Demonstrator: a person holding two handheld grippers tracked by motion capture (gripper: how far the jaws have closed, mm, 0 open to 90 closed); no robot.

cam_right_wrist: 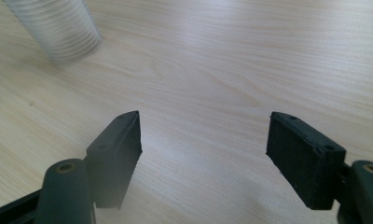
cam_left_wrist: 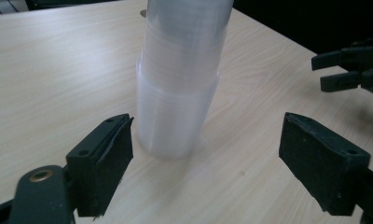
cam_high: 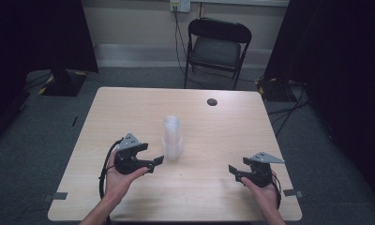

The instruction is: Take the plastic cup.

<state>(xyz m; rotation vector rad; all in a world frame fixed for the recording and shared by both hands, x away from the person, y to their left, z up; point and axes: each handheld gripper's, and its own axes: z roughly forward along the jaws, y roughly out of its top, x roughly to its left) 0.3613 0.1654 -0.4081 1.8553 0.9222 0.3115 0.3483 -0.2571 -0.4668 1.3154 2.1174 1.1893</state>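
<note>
My left gripper [cam_left_wrist: 205, 163] gapes wide just short of the tall stack of clear plastic cups [cam_left_wrist: 180, 79]; my right gripper [cam_right_wrist: 203, 154] gapes empty over the pale wooden table [cam_right_wrist: 231, 56].

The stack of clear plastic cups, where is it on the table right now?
The stack of clear plastic cups stands upright near the middle of the table, just beyond the open left gripper.

A tall stack of clear cups [cam_high: 172, 138] stands mid-table [cam_high: 129, 103], the one obstacle. Bare wood lies around it from twelve through nine o'clock. At its eight o'clock the left gripper [cam_high: 158, 161] crowds close; the right gripper [cam_high: 232, 169], at four o'clock, stands well apart.
</note>
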